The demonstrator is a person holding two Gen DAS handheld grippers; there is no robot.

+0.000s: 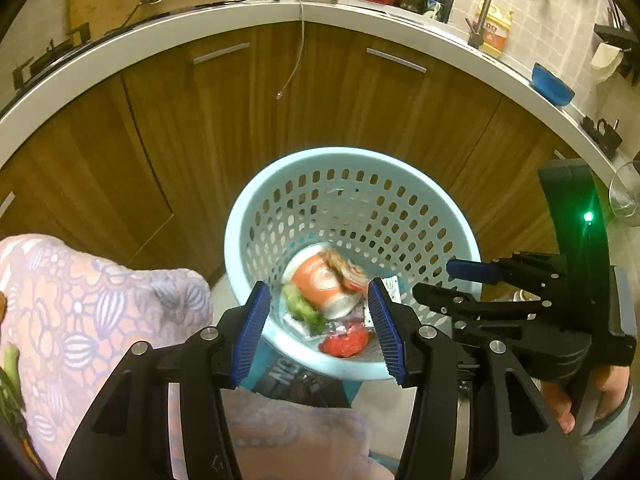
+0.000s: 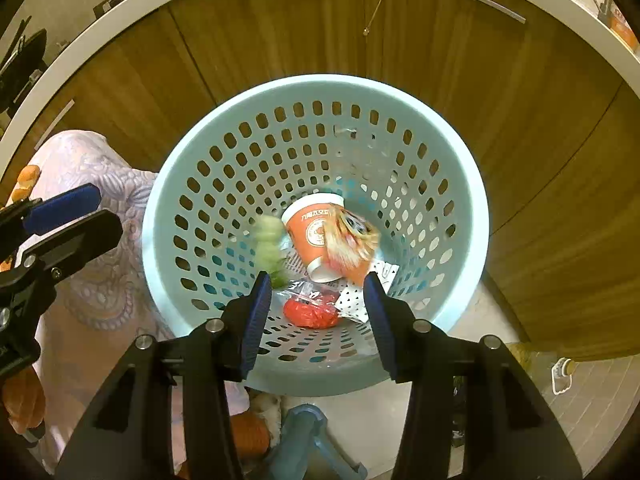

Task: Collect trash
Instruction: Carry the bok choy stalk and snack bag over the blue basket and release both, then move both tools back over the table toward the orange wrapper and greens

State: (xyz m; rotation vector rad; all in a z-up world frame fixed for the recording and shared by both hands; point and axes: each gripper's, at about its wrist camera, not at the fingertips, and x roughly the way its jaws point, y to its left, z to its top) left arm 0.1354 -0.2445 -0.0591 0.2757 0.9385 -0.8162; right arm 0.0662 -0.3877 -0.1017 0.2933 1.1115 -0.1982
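Observation:
A light blue perforated basket (image 1: 452,216) (image 2: 472,184) stands on the floor by the wooden cabinets. Inside lie an orange paper cup (image 1: 320,284) (image 2: 310,232), a red crumpled wrapper (image 1: 346,340) (image 2: 312,314), a white dotted paper (image 2: 354,306) and a clear plastic piece. A blurred green scrap (image 1: 304,308) (image 2: 272,248) and a blurred orange-yellow wrapper (image 2: 352,248) are in mid-air inside the basket. My left gripper (image 1: 320,332) is open and empty above the basket's near rim. My right gripper (image 2: 316,316) is open and empty above the basket; it also shows in the left wrist view (image 1: 460,284).
A patterned lilac cloth (image 1: 100,312) (image 2: 92,264) covers a surface left of the basket. A curved white countertop (image 1: 360,14) runs above the brown cabinets, with a blue bowl (image 1: 552,84) and a faucet (image 1: 484,8). A blue stool (image 2: 312,436) is below the basket.

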